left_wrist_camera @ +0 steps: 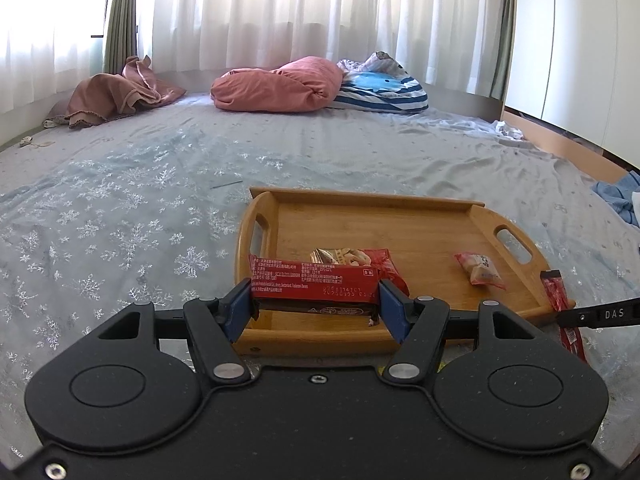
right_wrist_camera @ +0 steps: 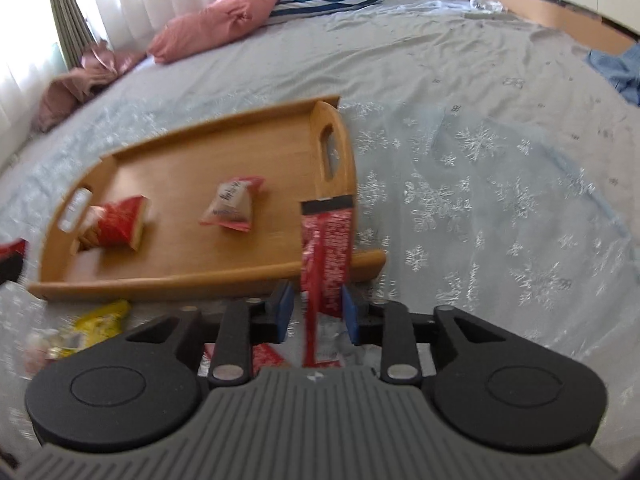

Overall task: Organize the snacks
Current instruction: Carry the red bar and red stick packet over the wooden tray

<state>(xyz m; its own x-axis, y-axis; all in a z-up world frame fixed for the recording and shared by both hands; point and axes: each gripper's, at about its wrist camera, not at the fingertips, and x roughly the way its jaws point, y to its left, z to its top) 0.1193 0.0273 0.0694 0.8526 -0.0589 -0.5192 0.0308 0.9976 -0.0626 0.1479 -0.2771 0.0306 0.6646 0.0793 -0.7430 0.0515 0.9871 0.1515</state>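
A wooden tray (left_wrist_camera: 420,220) lies on the bed; it also shows in the right wrist view (right_wrist_camera: 240,160). My left gripper (left_wrist_camera: 316,300) is shut on a red snack bar (left_wrist_camera: 316,284) held over the tray's near left part. Behind it in the tray lies a red-and-brown packet (left_wrist_camera: 360,258), and a small pink packet (left_wrist_camera: 480,270) lies at the right. My right gripper (right_wrist_camera: 314,310) is shut on a long red snack stick (right_wrist_camera: 328,248) at the tray's near right corner; the stick also shows in the left wrist view (left_wrist_camera: 558,300). In the right wrist view the tray holds the red packet (right_wrist_camera: 116,224) and the pink packet (right_wrist_camera: 234,204).
Loose snacks lie on the grey snowflake sheet (right_wrist_camera: 480,160) in front of the tray: a yellow packet (right_wrist_camera: 100,320) and a red one (right_wrist_camera: 268,356). Pink pillows (left_wrist_camera: 276,84), a striped pillow (left_wrist_camera: 380,88) and curtains are at the far side. Blue cloth (left_wrist_camera: 620,196) lies at right.
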